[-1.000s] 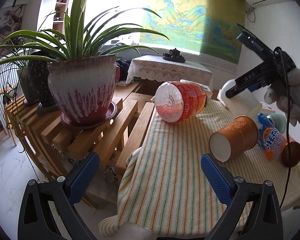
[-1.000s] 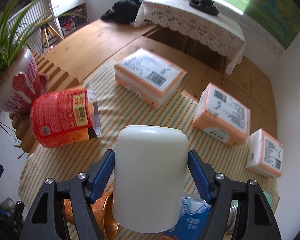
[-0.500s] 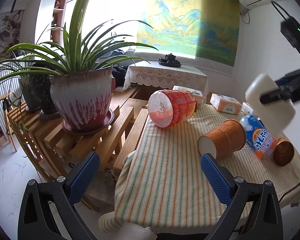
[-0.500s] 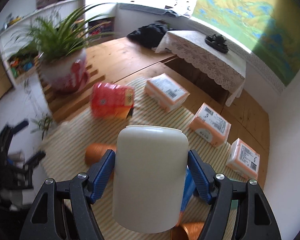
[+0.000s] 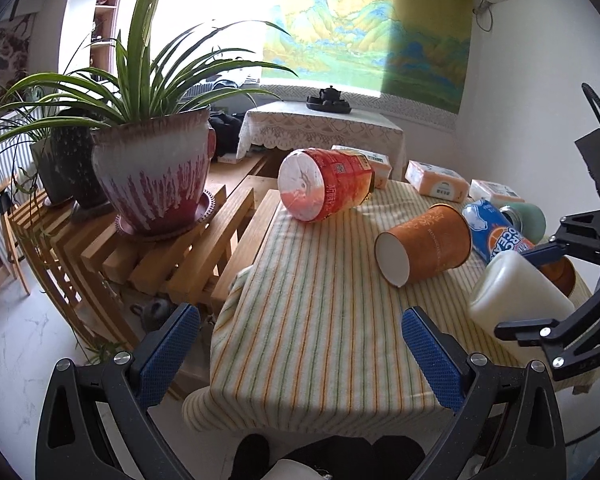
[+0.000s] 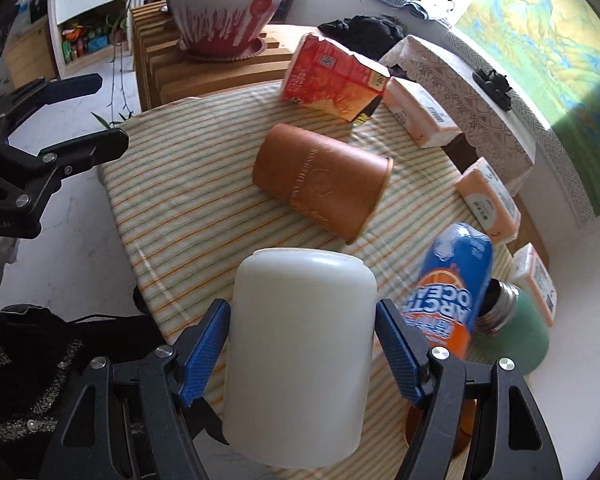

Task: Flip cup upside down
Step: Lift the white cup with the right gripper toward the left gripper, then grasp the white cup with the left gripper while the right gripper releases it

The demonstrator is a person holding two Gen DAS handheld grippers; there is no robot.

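Note:
My right gripper (image 6: 302,344) is shut on a milky white plastic cup (image 6: 300,356), its closed base pointing away from the camera. In the left wrist view the cup (image 5: 516,300) hangs tilted just above the right edge of the striped tablecloth (image 5: 320,300), held by the right gripper (image 5: 540,292). My left gripper (image 5: 300,348) is open and empty, near the table's front edge.
An orange paper cup (image 6: 320,184) lies on its side mid-table. A red snack canister (image 6: 332,76), a blue can (image 6: 448,292), a green flask (image 6: 520,332) and orange tissue packs (image 6: 420,116) lie around it. A potted plant (image 5: 152,176) stands on a wooden rack to the left.
The right gripper has come down with the white cup from high above the table to low over its right side and has turned. The left gripper barely moved.

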